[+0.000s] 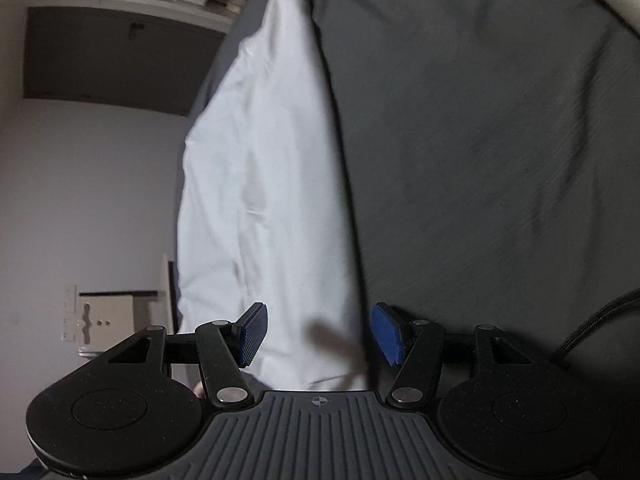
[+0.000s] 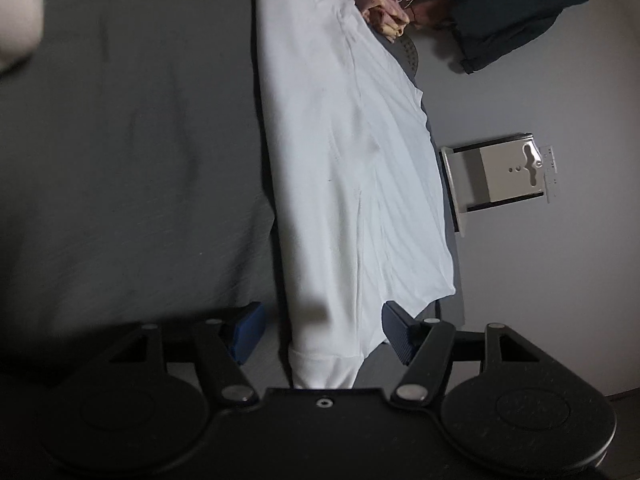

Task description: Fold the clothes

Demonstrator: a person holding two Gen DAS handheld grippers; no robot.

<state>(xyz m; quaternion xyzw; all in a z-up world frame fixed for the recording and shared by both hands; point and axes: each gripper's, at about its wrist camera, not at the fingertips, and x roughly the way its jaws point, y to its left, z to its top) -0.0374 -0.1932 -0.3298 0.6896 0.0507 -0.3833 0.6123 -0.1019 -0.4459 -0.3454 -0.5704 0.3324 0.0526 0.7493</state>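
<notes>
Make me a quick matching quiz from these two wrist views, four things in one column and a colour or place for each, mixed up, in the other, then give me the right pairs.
Column one:
1. white garment
2. bed sheet
3. folded pink clothes
4. pads of the left hand-held gripper

Column two:
A. blue
B. dark grey
C. stacked at the far end of the white garment
D. lying long and narrow between the open jaws of both hand-held grippers

Pairs: 1-D, 2-B, 3-C, 4-A
</notes>
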